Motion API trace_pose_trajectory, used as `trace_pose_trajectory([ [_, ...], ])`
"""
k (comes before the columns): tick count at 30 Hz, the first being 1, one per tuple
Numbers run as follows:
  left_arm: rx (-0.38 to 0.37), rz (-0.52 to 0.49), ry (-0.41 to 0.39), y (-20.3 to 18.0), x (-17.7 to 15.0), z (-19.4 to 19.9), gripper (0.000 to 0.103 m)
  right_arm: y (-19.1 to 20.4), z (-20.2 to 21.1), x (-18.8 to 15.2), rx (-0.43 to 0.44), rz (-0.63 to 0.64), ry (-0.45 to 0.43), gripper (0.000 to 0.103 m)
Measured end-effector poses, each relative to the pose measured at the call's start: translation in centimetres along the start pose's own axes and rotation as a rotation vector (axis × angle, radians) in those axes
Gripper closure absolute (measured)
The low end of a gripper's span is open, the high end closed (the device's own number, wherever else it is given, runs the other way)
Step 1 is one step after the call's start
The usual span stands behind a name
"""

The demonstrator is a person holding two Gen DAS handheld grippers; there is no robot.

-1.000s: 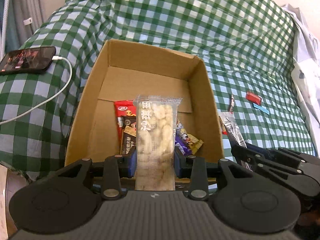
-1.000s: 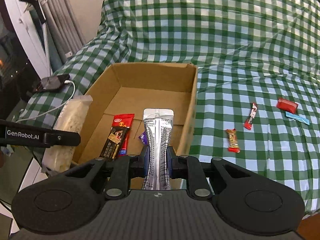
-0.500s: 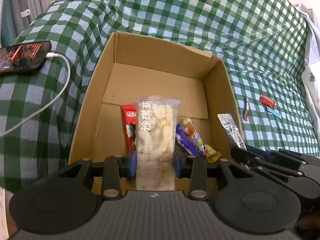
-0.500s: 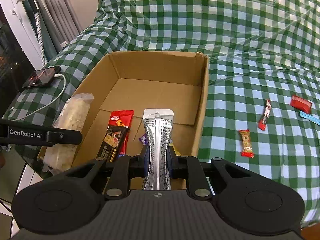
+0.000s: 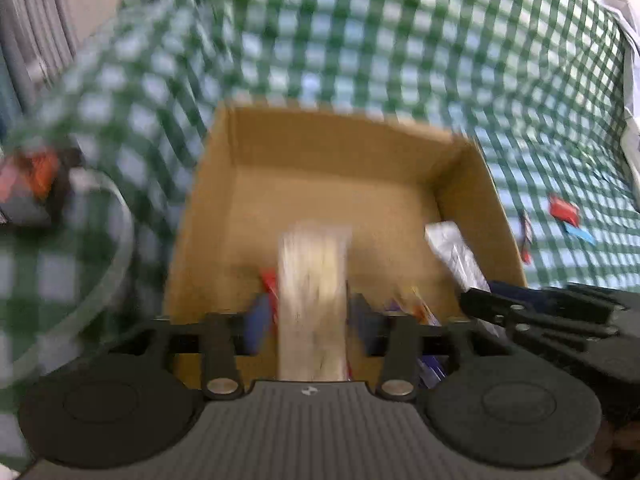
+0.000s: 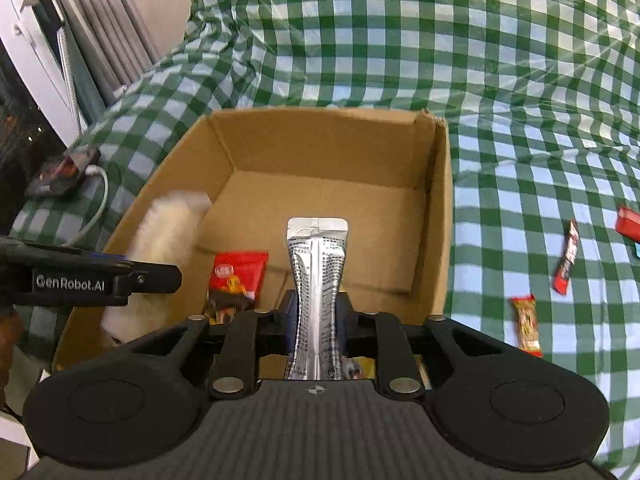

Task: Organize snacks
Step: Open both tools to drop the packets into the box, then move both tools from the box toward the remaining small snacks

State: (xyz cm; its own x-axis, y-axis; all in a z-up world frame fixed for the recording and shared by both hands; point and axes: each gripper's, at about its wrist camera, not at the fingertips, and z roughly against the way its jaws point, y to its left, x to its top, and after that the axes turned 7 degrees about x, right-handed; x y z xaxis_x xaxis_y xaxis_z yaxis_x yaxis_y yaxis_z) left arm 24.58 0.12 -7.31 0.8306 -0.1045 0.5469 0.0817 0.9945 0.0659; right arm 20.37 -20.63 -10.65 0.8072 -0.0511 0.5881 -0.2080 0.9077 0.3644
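Note:
An open cardboard box sits on a green checked cloth. My left gripper is shut on a pale clear-wrapped snack pack, held over the box's near end; this view is blurred. My right gripper is shut on a silver foil pouch, also over the box's near end. The pale pack and left gripper show at the left in the right wrist view. A red snack packet lies on the box floor.
Loose snacks lie on the cloth right of the box: a red-black bar, an orange bar, a red packet. A phone on a white cable lies left of the box.
Both grippers have moved forward over the box with their snacks. The left wrist view has become blurred from fast motion.

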Motion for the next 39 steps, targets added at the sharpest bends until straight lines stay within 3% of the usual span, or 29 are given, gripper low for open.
trace_pose_trajectory([
  [1,0.026,0.01,-0.055,0.3,0.3,0.8,0.001,-0.1,0.3,0.4,0.004,-0.015,-0.028,0.072],
  [3,0.044,0.03,-0.148,1.1,0.3,2.6,0.0,-0.3,1.2,1.2,0.016,-0.026,-0.071,0.037],
  [6,0.039,0.025,-0.143,1.8,-1.2,4.1,0.0,-0.1,3.2,1.1,0.01,-0.005,-0.116,0.023],
  [9,0.033,0.029,-0.066,1.8,-3.8,4.8,0.0,0.4,4.7,-0.8,-0.016,-0.012,-0.079,0.013],
  [13,0.037,0.03,0.016,1.1,-6.7,6.4,0.0,1.3,6.2,-3.7,-0.029,-0.034,-0.003,0.009],
  [16,0.039,0.042,0.029,0.6,-8.1,8.5,0.0,2.9,7.9,-5.0,-0.025,-0.019,0.005,0.003],
  [27,0.079,0.034,-0.048,-0.8,-12.7,15.8,0.0,8.0,15.2,-9.1,-0.028,0.116,-0.095,0.001],
  [39,0.113,-0.031,-0.09,-4.5,-15.1,19.4,0.0,7.1,20.7,-12.1,-0.041,0.065,-0.21,0.001],
])
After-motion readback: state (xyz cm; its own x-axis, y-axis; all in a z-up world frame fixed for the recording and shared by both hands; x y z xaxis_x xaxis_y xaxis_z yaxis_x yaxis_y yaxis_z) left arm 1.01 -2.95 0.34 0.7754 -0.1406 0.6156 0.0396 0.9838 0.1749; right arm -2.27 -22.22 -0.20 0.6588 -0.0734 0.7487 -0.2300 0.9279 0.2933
